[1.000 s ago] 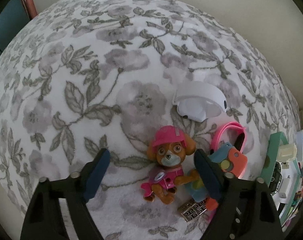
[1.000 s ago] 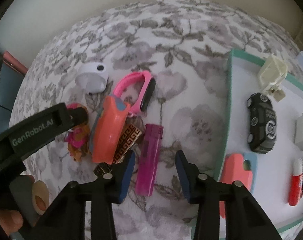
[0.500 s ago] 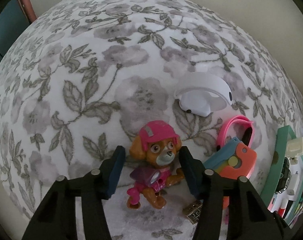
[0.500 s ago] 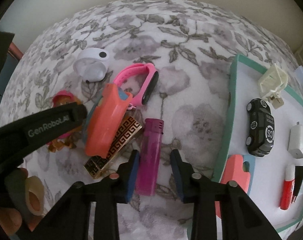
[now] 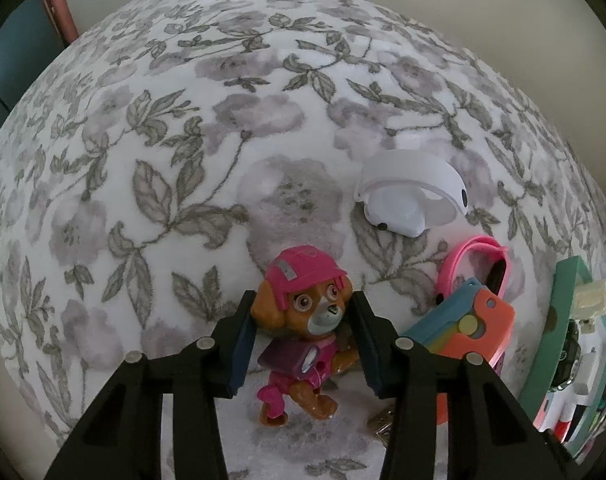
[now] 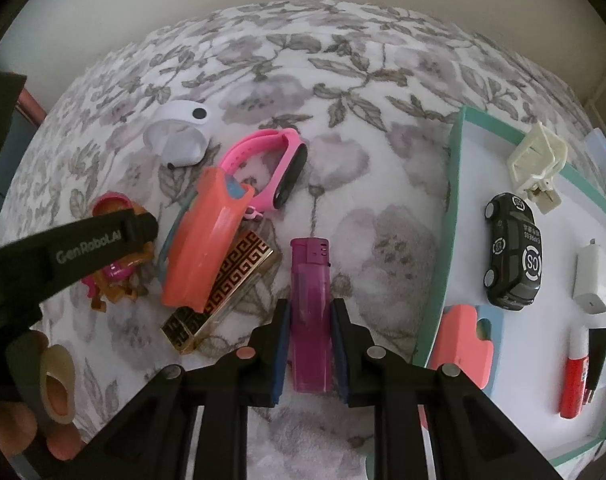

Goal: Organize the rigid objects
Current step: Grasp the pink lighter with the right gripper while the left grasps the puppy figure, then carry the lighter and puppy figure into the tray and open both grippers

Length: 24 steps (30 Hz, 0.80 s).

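At the lower centre of the left wrist view, the left gripper [image 5: 303, 340] has its jaws closing on either side of the toy puppy figure in a pink helmet [image 5: 303, 336], whose ears touch the pads, standing on the floral cloth [image 5: 183, 160]. At the lower centre of the right wrist view, the right gripper [image 6: 310, 344] has its jaws shut on the purple lighter [image 6: 310, 312], which lies on the cloth. The teal-rimmed tray [image 6: 449, 240] at right holds a black toy car [image 6: 511, 252] and a white charger [image 6: 592, 276].
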### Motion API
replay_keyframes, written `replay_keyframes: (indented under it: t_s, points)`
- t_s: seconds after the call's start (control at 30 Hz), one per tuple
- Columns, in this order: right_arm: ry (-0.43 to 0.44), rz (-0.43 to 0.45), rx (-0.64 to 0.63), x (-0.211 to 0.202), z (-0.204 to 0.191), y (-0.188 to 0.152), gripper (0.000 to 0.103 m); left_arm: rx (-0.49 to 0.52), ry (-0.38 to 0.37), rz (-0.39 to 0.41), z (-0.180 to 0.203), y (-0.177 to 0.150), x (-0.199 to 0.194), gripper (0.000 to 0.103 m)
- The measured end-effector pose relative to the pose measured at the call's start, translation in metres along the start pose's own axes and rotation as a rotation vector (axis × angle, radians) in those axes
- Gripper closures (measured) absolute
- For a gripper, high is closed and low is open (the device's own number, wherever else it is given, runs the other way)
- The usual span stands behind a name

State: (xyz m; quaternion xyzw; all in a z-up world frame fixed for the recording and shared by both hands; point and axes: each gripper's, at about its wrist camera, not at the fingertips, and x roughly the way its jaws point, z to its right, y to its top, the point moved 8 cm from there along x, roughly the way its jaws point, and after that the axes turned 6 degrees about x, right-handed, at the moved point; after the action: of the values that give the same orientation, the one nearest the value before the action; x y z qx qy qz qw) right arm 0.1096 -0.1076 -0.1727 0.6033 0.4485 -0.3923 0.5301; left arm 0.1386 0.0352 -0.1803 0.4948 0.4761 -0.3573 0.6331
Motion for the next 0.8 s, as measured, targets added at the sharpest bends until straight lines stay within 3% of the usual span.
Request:
replay_keyframes:
  t_s: [0.23, 0.37, 0.43, 0.8]
  points:
    - [0.050, 0.006, 0.034, -0.006, 0.004, -0.002, 0.082, -0.006, -0.020, 0.032, -0.006, 0.007, -0.015, 0.056]
    - [0.069, 0.036, 0.039, -0.018, 0.004, 0.001, 0.082, -0.011, -0.028, 0.071, -0.007, 0.014, -0.029, 0.056]
    - [0.081, 0.054, 0.045, -0.024, 0.003, 0.003, 0.082, -0.011, -0.033, 0.094, -0.006, 0.018, -0.038, 0.063]
    - [0.118, 0.120, 0.095, -0.047, 0.009, 0.012, 0.082, 0.014, -0.048, 0.166, 0.005, 0.025, -0.063, 0.063]
